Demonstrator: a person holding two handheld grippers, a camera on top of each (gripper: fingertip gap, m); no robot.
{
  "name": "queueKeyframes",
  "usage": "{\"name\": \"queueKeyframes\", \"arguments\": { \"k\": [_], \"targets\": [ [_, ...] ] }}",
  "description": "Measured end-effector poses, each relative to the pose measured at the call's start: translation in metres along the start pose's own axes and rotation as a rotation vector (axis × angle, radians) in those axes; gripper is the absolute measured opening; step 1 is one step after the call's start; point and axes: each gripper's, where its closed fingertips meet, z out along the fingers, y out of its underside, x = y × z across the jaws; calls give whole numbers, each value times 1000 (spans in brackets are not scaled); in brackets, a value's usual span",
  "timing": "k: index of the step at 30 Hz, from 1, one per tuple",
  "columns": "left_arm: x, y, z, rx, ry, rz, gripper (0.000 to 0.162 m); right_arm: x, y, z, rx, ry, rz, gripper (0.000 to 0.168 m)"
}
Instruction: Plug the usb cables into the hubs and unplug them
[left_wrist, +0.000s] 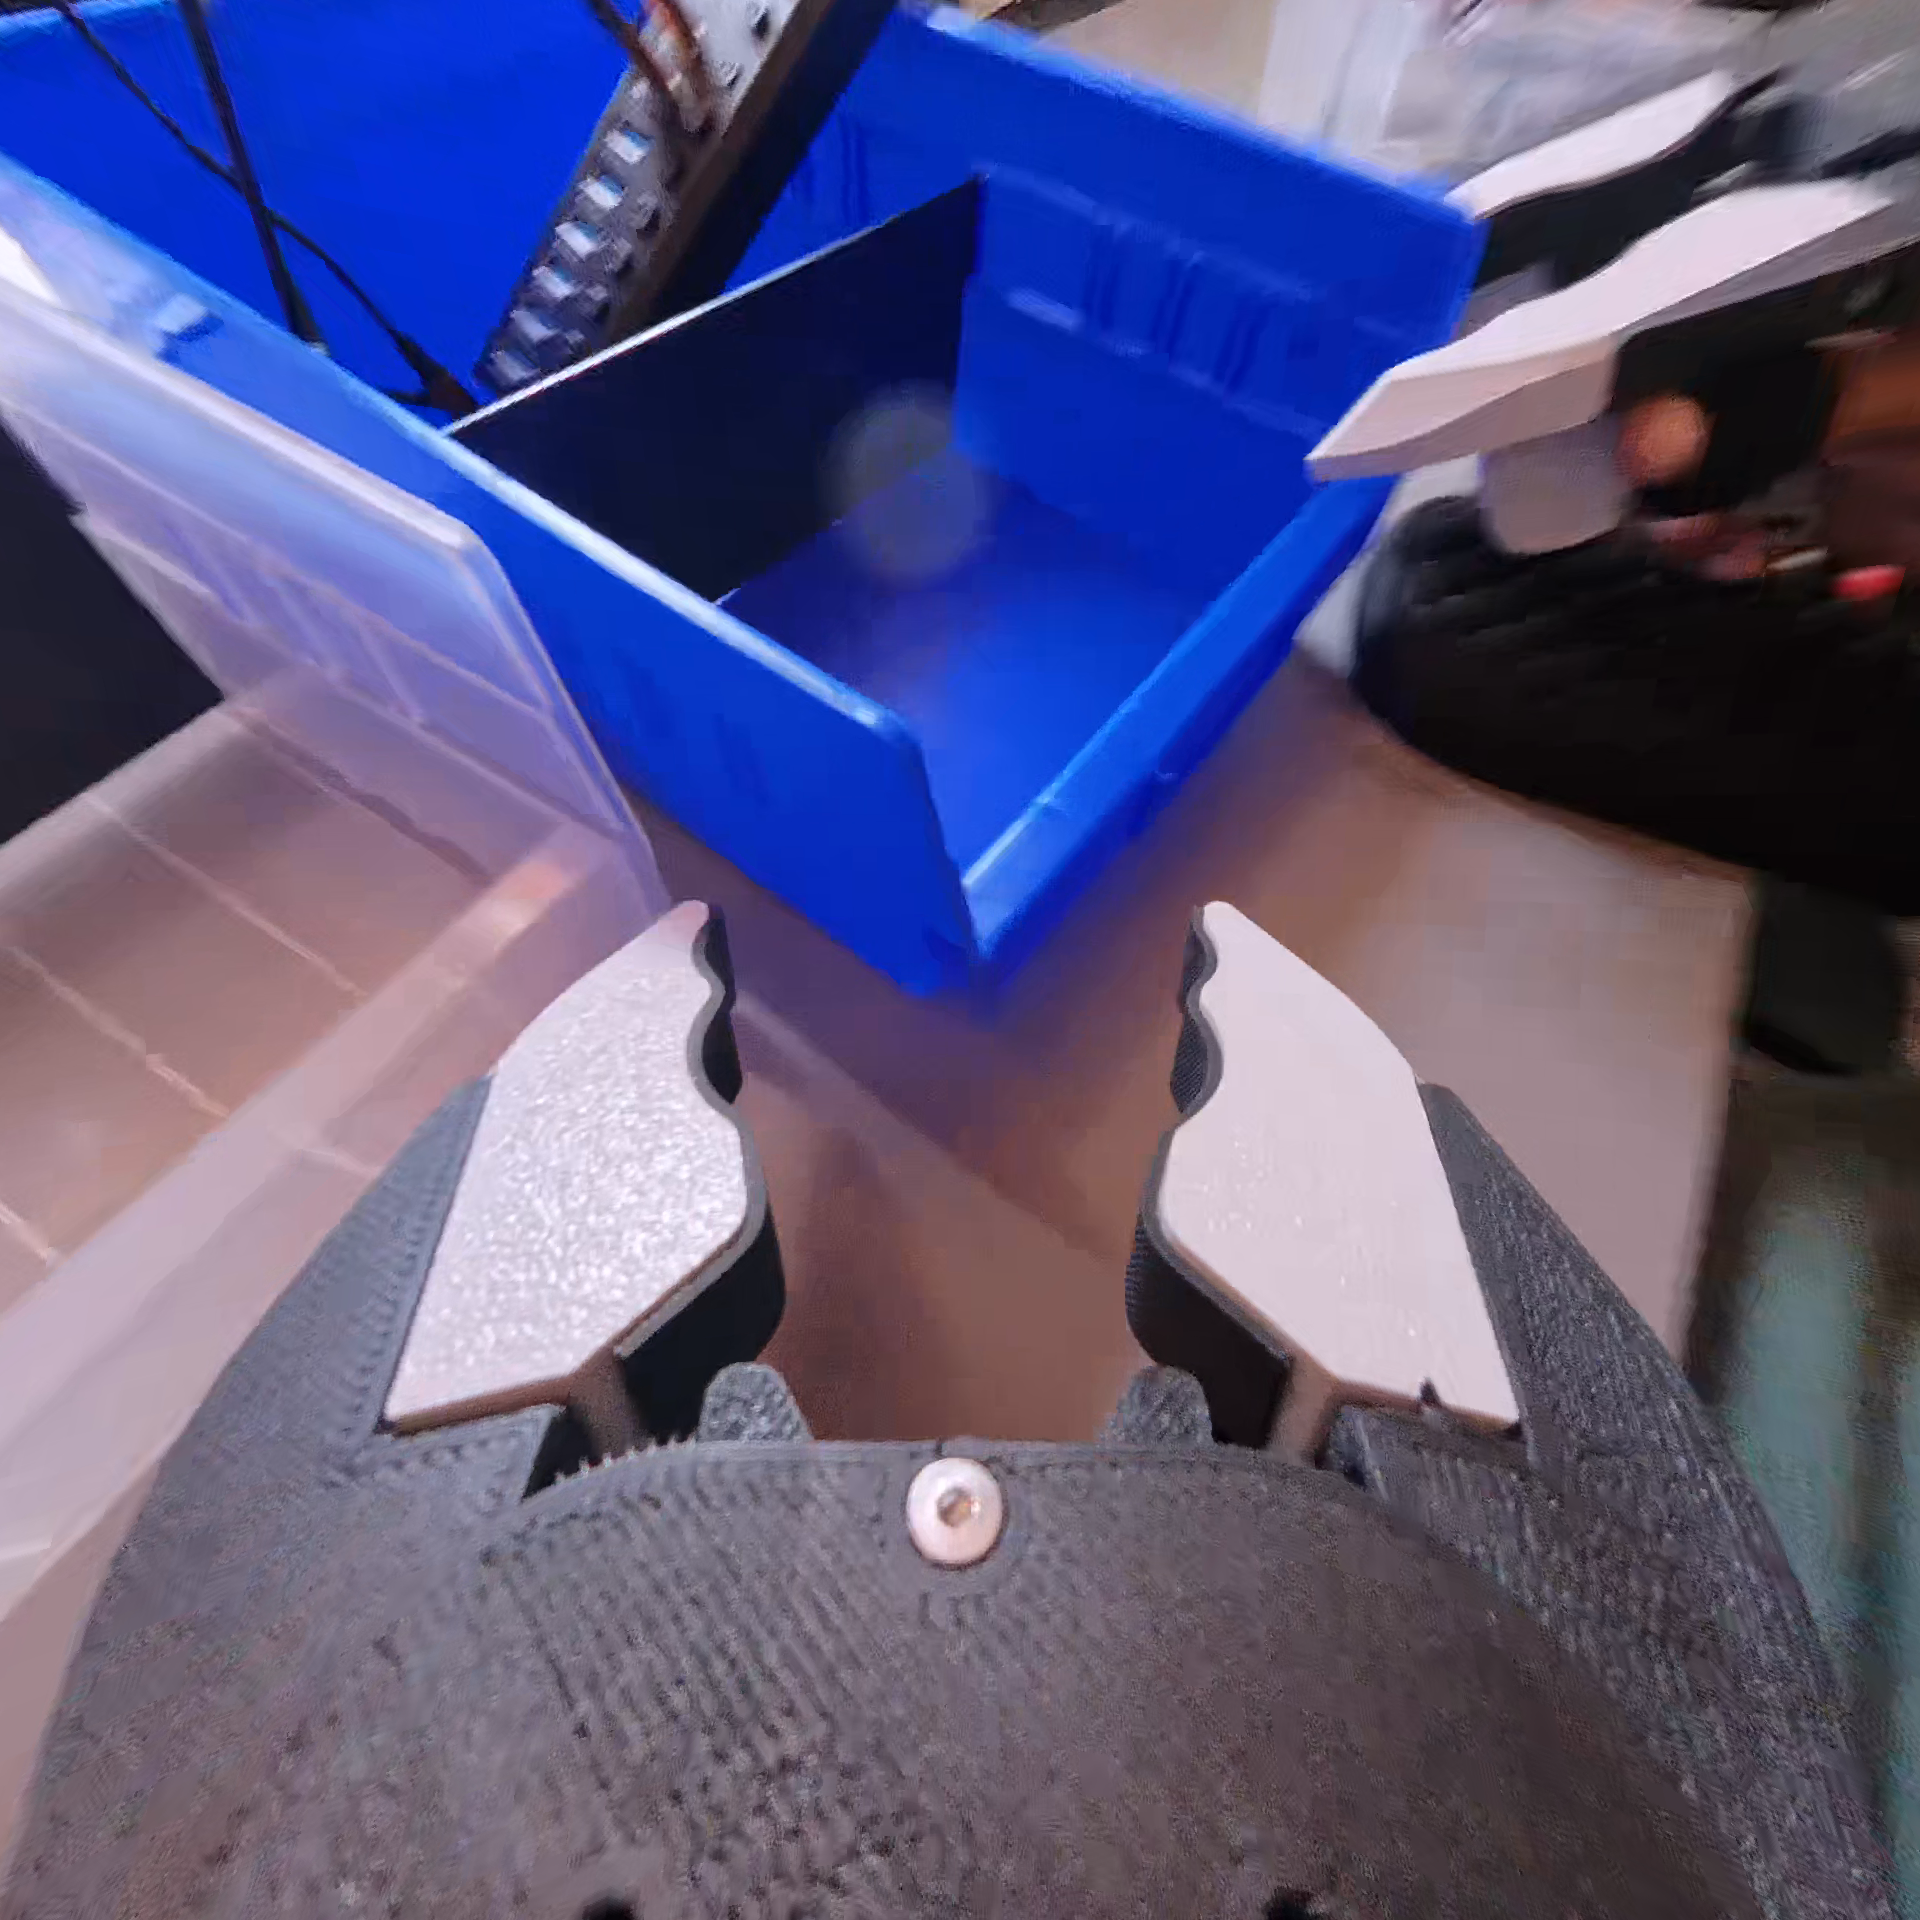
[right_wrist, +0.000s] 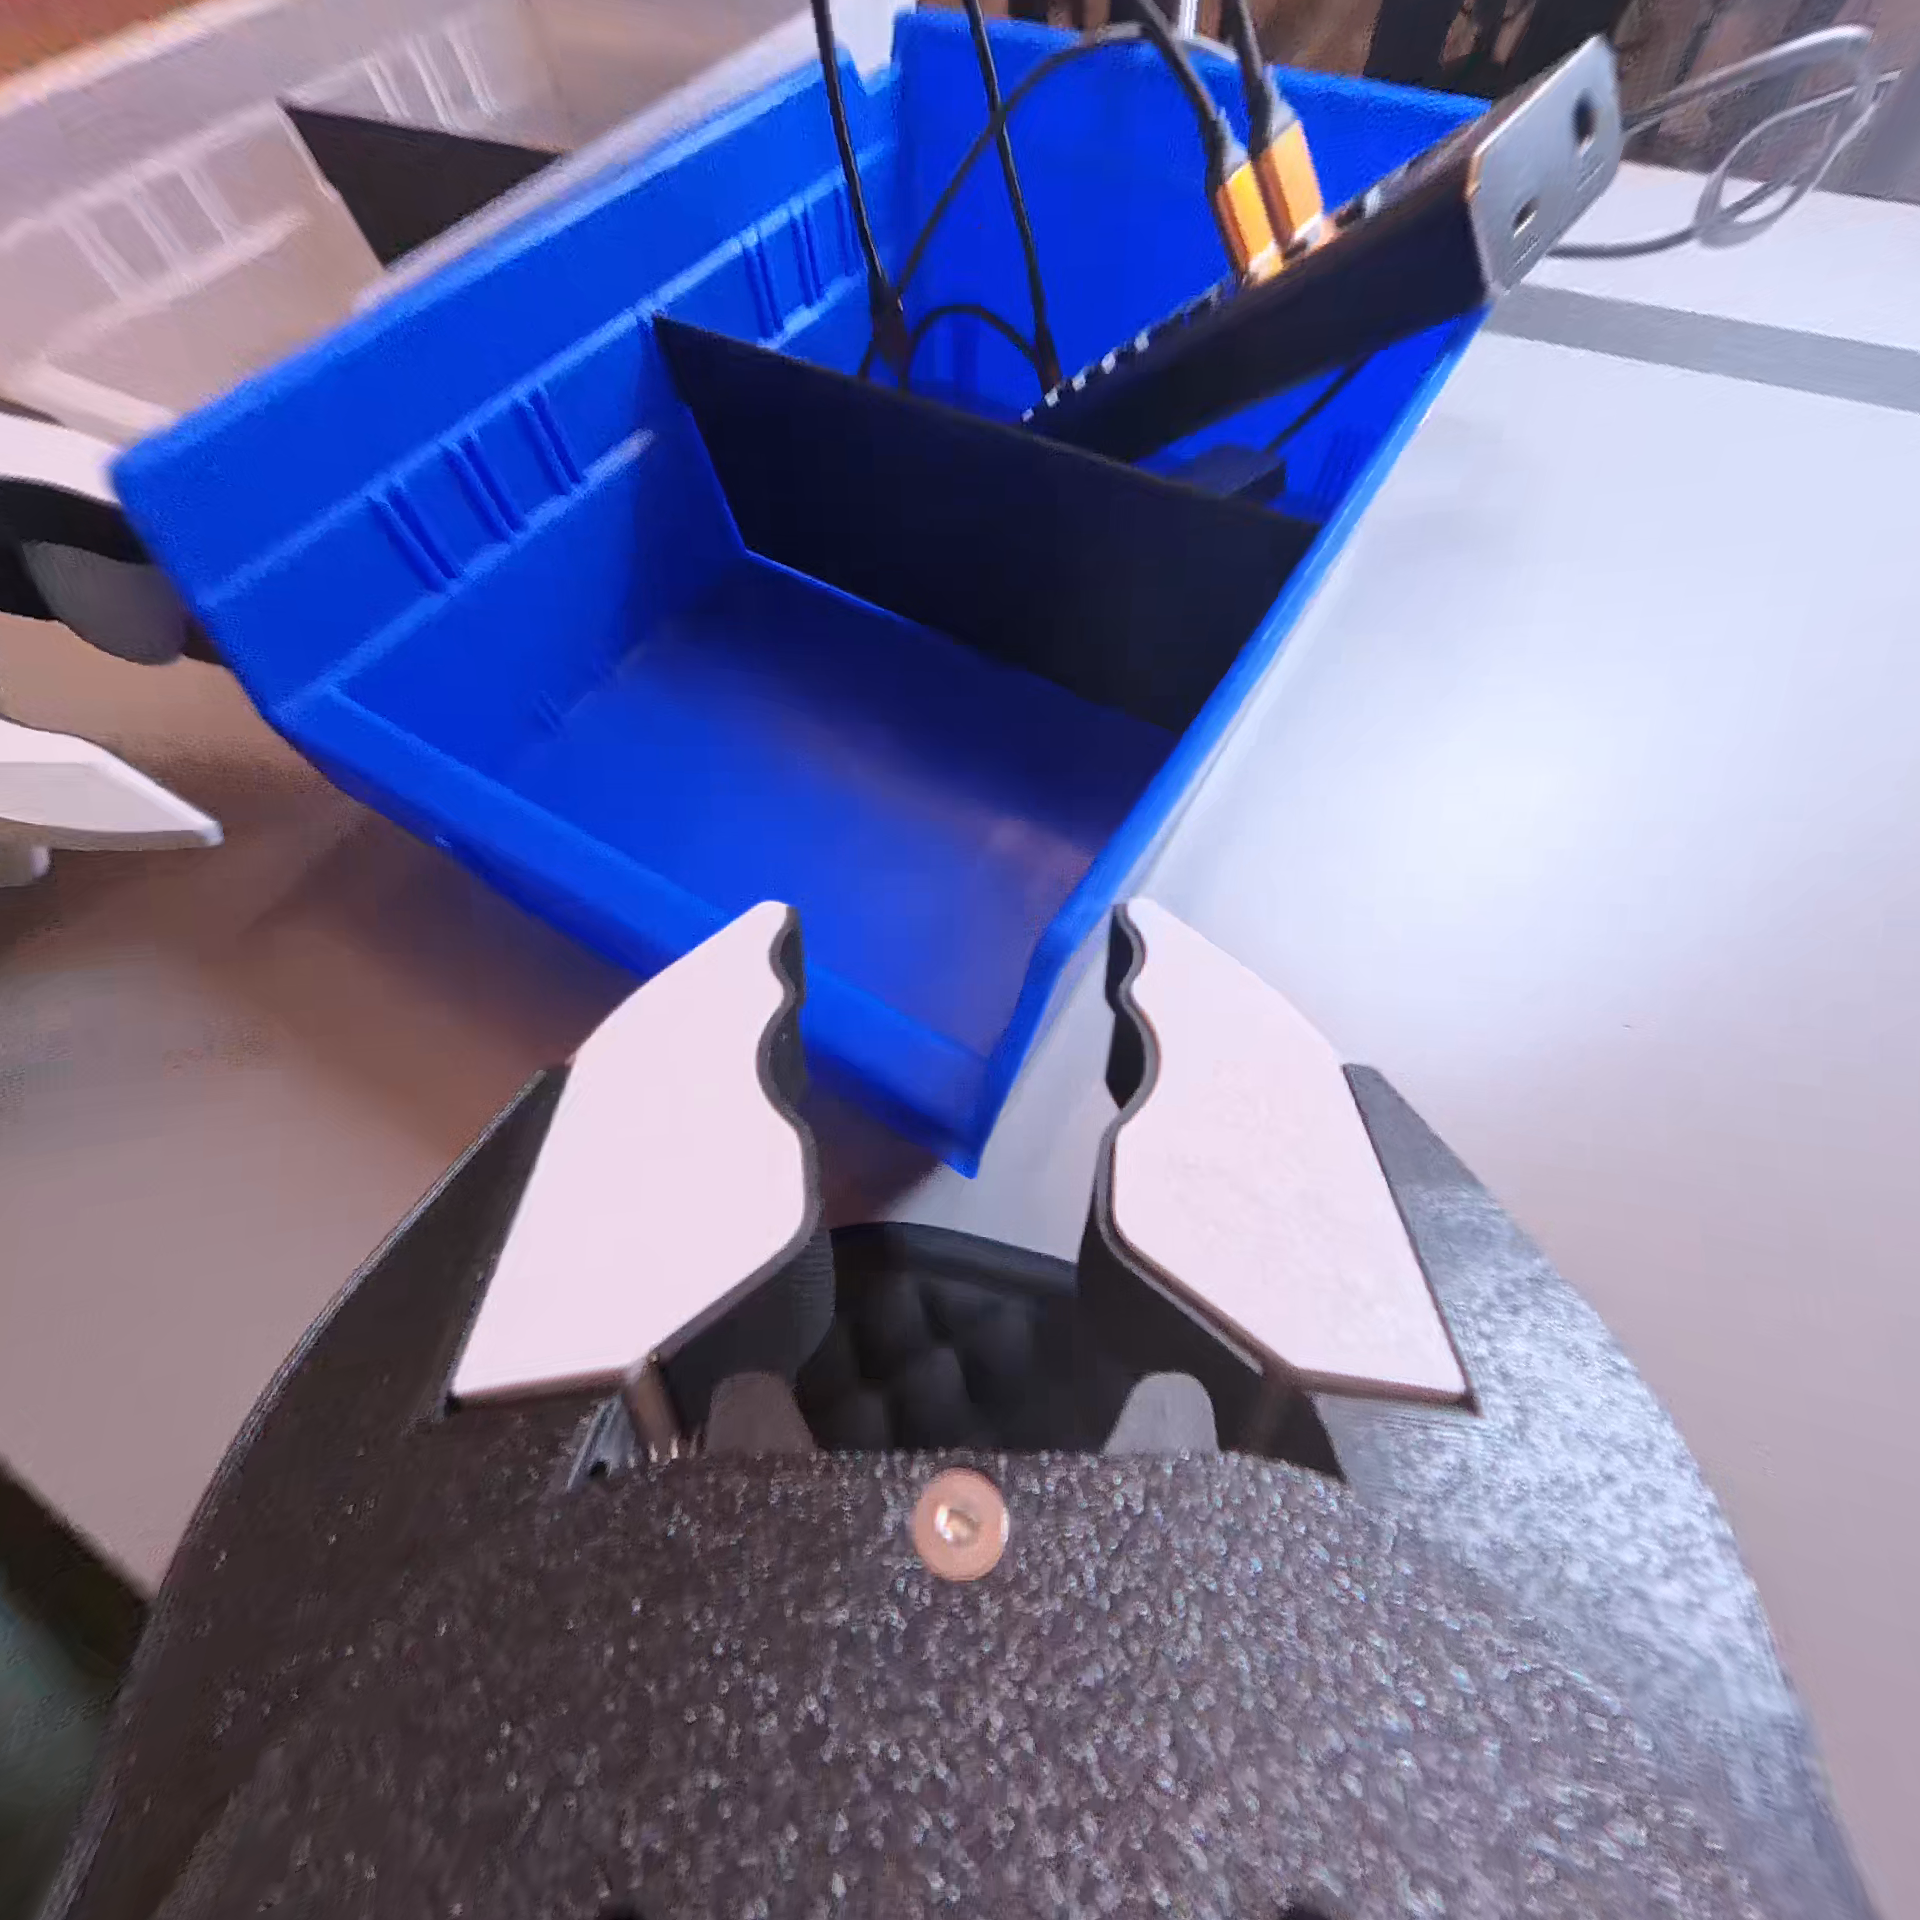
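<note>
Hovering, both hand-held grippers (left_wrist: 956, 925) (right_wrist: 956, 925) agape

Blue bin (right_wrist: 499, 540), black divider (right_wrist: 966, 520), orange plugs (right_wrist: 1268, 208), black hub (right_wrist: 1299, 312).

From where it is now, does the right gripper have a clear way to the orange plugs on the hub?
Probably yes. The right gripper is open and empty; the orange plugs stand exposed atop the hub, above the black divider.

My left gripper (left_wrist: 956, 935) body: rough matt black plastic; fingers (left_wrist: 592, 1174) pale, grainy. Blue bin (right_wrist: 499, 520): smooth glossy plastic. Hub (right_wrist: 1351, 281): dark metal-like casing.
</note>
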Motion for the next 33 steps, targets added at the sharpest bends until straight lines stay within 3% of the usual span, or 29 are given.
{"name": "queueKeyframes", "arguments": {
  "k": [3,7,9,14,19,27,33],
  "targets": [
    [-3,-6,15,41,-68,-13,55,16,4,12,-15,165,-66,32],
    [-13,-19,29,64,-172,4,53,35,3,11,-20,297,-152,11],
    [-24,-24,27,82,-249,79,21,38,3,4,-12,324,-189,9],
    [-12,-37,4,172,-347,188,13,10,8,-30,81,347,-277,10],
    [26,-54,-50,288,-413,339,10,-32,11,-79,215,357,-331,9],
    [84,-44,-164,426,-513,477,11,-120,-16,-151,381,318,-505,7],
    [73,-10,-283,395,-719,492,12,-222,-59,-127,484,96,-560,6]
  ]
}}
